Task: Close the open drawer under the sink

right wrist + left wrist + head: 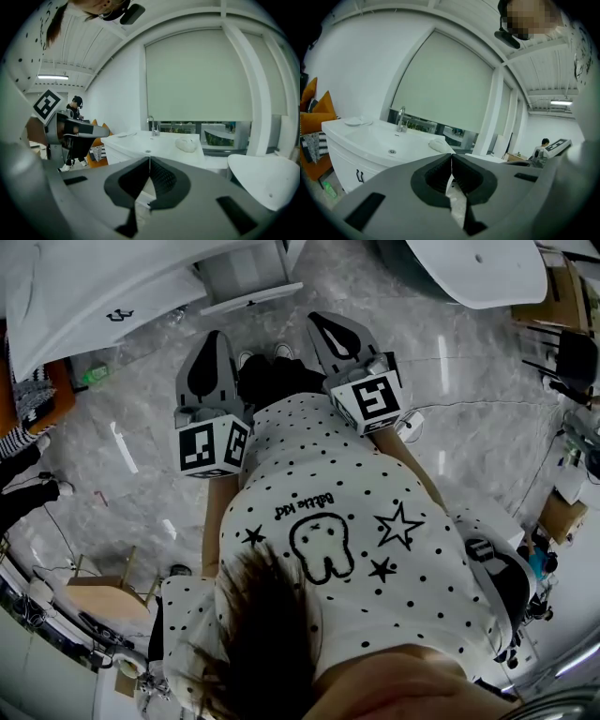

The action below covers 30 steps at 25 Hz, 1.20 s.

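A person in a white polka-dot shirt [328,521] stands on a grey marble floor [141,427], seen steeply from above, holding a two-jaw tool in each hand at waist height. The left gripper [214,343] points ahead with its jaws pressed fully together and nothing between them. Its own view shows the two dark pads meeting along a single line. The right gripper [328,329], level with it and just beside it, is likewise closed tip to tip and carries nothing. Each tool bears a black-and-white marker cube [213,446] at its rear end.

Beyond the jaws, well apart from both tools, stands the white cabinet [84,296] with a dark handle [118,315] on its front. Beside it in the head view, a pale box-shaped drawer [246,279] juts out over the floor and appears to stand open. Neither tool touches it.

On top of the cabinet the sink [384,143] shows a round drain, a chrome tap [401,120] at its back edge and a crumpled white cloth [438,143] near its right corner. Orange cushions [316,110] sit to the left of the cabinet. A round white table [267,180] lies to the right. Behind it all, a large pale blind [197,79] covers the window.
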Tool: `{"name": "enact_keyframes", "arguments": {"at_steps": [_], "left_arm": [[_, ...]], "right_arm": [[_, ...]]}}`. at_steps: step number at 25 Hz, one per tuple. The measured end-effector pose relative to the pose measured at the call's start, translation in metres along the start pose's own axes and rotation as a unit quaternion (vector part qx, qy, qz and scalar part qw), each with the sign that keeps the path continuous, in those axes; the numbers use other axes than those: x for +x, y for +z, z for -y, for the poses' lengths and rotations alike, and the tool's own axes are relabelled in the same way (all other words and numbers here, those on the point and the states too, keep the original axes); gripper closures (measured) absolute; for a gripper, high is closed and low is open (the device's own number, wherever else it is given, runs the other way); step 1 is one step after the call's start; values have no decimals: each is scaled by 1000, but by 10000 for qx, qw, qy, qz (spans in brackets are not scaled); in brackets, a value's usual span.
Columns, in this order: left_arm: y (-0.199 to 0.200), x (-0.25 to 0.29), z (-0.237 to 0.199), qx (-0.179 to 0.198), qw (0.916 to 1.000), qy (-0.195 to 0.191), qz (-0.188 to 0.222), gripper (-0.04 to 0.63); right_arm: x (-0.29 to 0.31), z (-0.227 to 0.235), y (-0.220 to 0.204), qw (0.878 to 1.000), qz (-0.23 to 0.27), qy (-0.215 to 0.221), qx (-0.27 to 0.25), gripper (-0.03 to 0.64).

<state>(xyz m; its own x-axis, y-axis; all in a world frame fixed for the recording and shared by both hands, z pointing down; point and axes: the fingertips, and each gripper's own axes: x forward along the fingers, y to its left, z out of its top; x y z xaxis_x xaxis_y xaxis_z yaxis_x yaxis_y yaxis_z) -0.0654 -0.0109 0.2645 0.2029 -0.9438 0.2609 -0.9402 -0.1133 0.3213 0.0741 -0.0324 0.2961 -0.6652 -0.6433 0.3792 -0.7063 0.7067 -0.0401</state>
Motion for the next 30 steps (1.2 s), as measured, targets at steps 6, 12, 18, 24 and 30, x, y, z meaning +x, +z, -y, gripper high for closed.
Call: {"name": "enact_keyframes", "arguments": {"at_steps": [6,12,18,24,30], "left_arm": [[0,0,2,71,9999,-74,-40,589],[-2,2,9,195,9994,-275,-89,589],[0,10,16,238,9988,-399,-154,589],[5,13,22,260,9979,-588,-123,589],[5,17,23,274,9973,-679,-90,589]], "right_arm": [[-1,0,-3,10000,-25,-31,-40,601],[-6,-4,-8,9999,9,-132,-11,601],[-10,1,-10,9996,-39,-269,59,601],[-13,6,-5,9990,-27,-428,138,601],[-12,6,-5,9989,-11,-459,124,601]]}}
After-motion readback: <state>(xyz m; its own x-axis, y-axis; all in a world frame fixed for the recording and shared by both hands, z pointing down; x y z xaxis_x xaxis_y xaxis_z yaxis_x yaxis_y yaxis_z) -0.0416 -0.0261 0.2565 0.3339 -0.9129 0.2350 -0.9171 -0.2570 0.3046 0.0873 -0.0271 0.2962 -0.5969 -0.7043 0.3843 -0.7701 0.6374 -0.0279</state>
